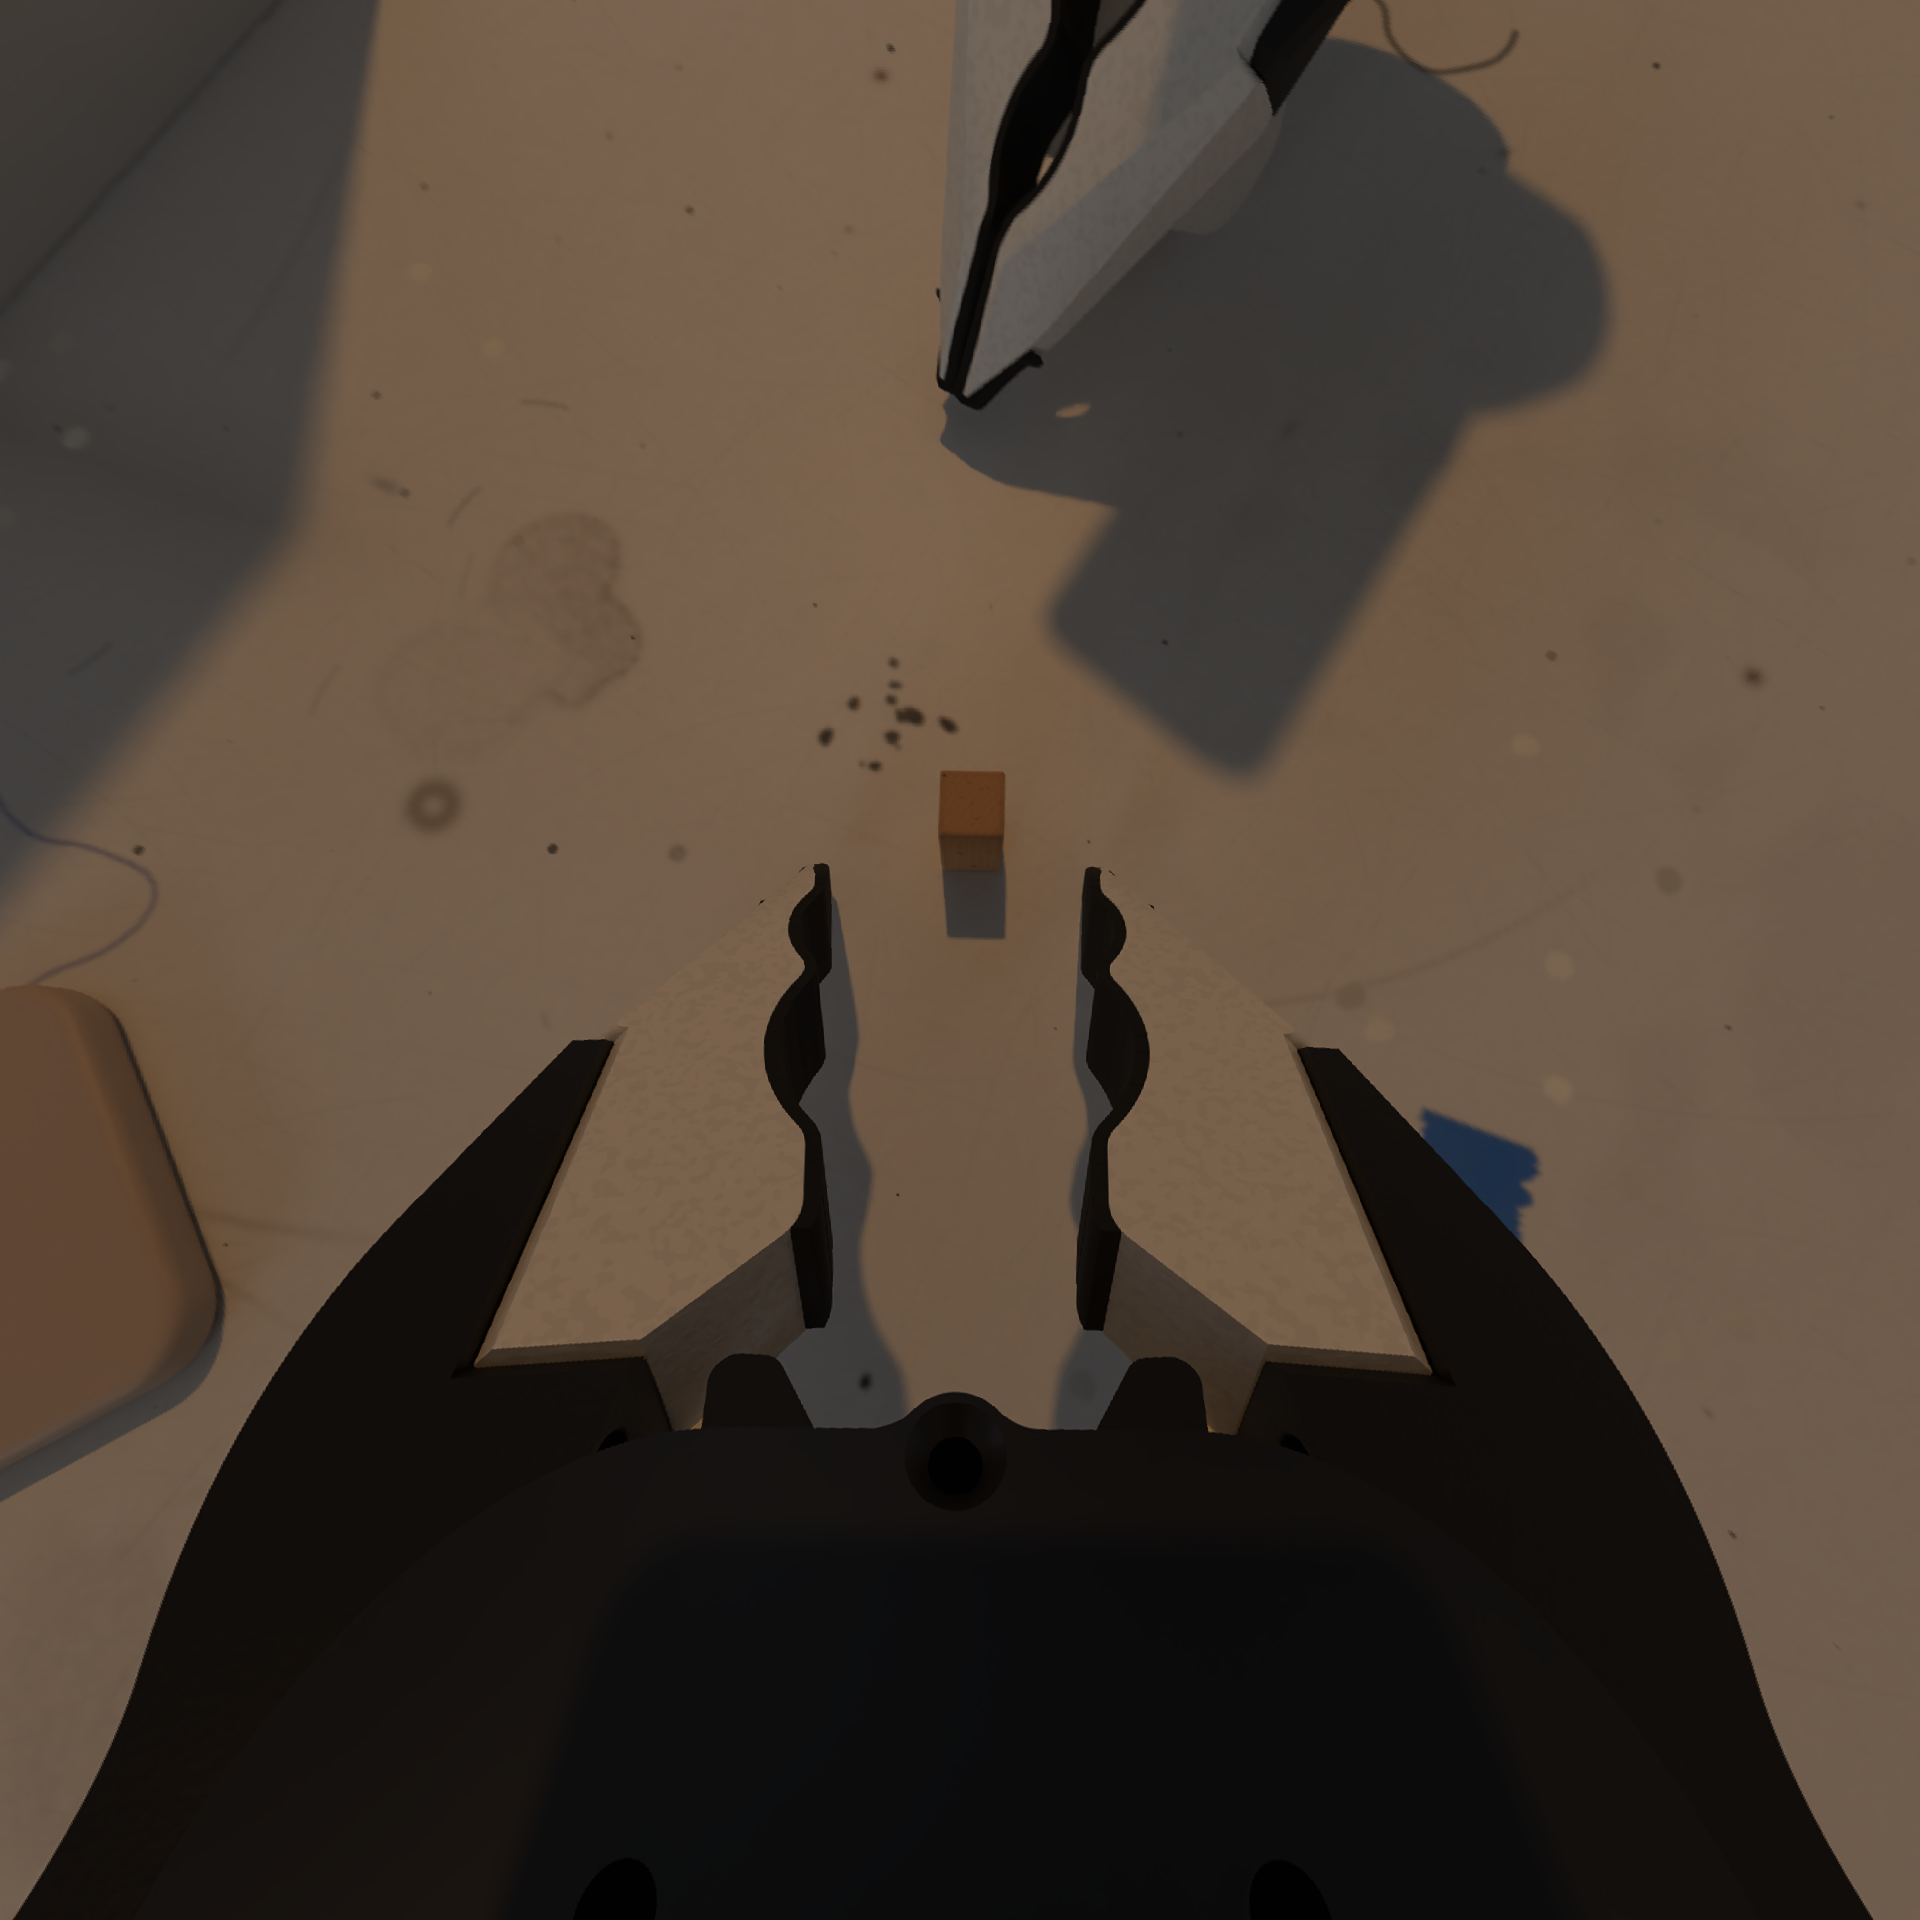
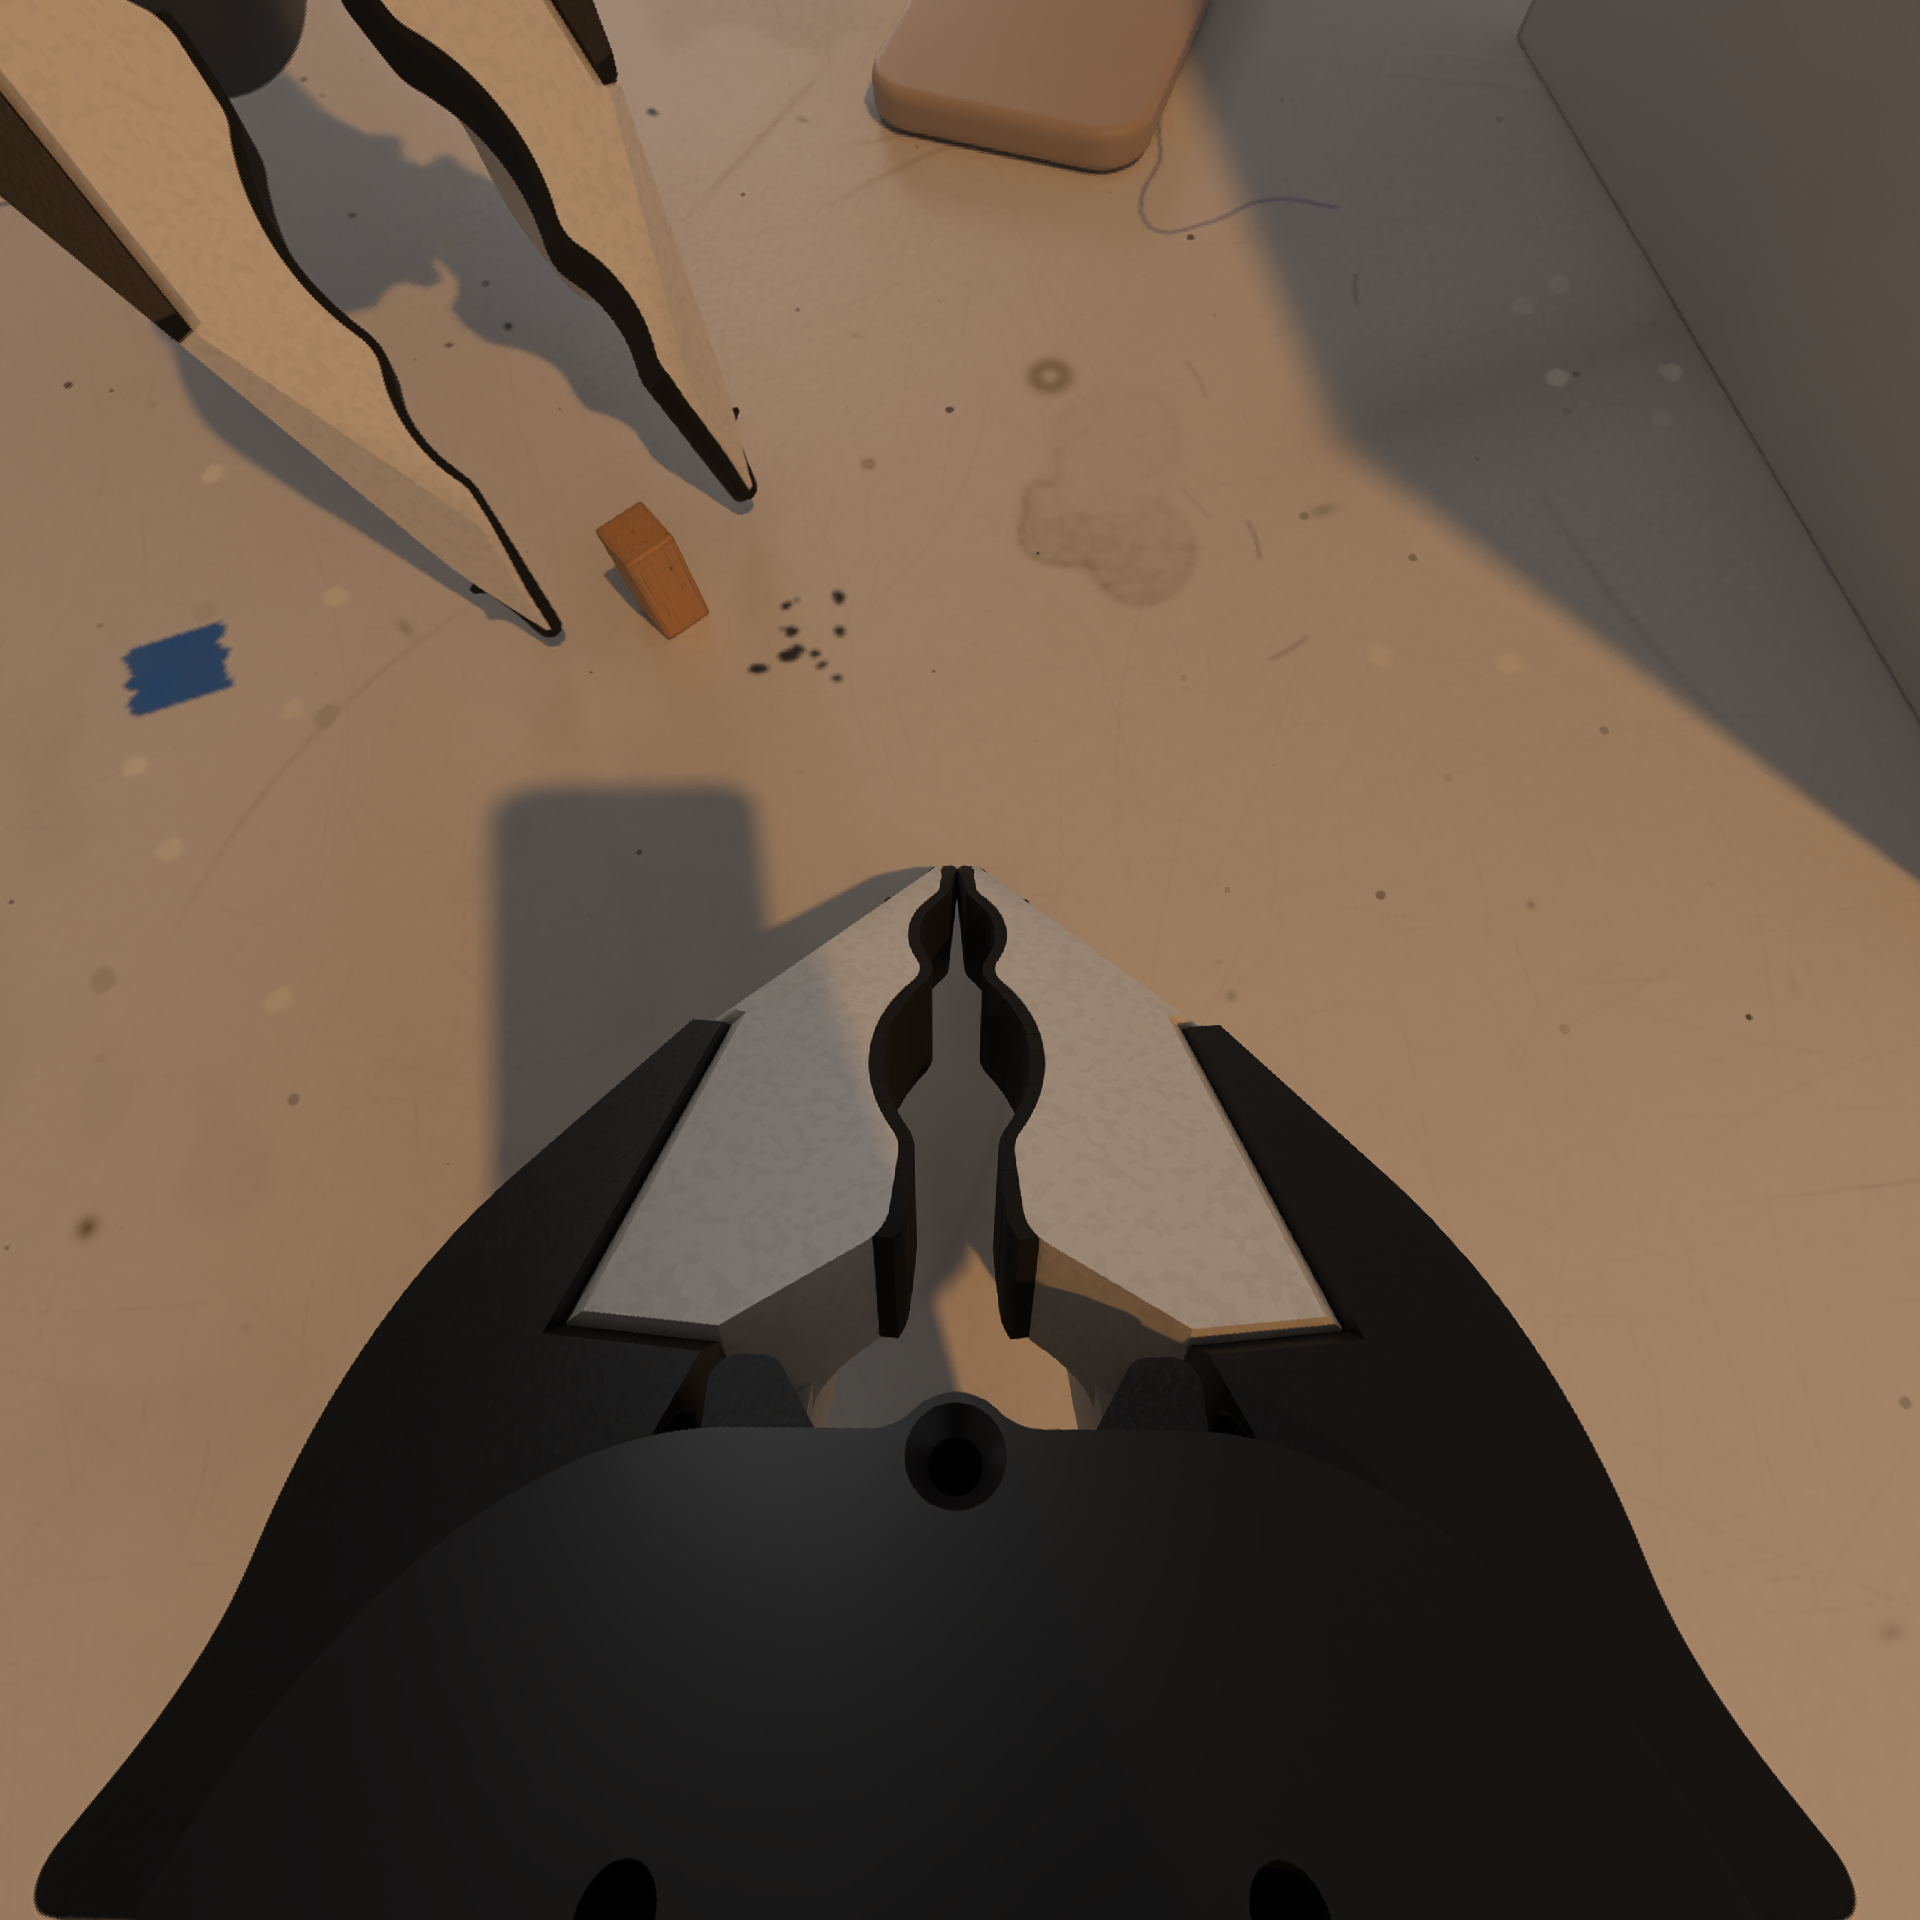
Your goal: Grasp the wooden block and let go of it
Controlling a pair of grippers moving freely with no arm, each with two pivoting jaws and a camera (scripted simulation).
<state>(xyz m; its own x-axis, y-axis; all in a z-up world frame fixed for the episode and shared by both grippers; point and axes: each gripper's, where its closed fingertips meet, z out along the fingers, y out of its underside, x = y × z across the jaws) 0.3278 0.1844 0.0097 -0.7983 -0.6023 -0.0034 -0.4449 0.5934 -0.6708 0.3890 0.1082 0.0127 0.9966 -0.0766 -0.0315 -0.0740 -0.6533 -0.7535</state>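
A small wooden block [image 1: 972, 817] stands on the tan tabletop, just ahead of my left gripper [image 1: 956, 883]. The left gripper is open and empty, its fingertips apart on either side of the block's line, a little short of it. In the right wrist view the block [image 2: 655, 569] sits between the left gripper's two fingertips [image 2: 649, 556], not touched by either. My right gripper [image 2: 956, 878] is shut and empty, hovering over bare table well away from the block. It also shows in the left wrist view [image 1: 971, 384], beyond the block.
A tan rounded slab [image 1: 83, 1216] lies at the left, also seen far off in the right wrist view [image 2: 1029, 83]. A blue tape patch [image 1: 1481, 1169] is on the table to the right. Dark specks [image 1: 894, 712] lie just beyond the block. A grey wall [image 2: 1766, 260] stands at the side.
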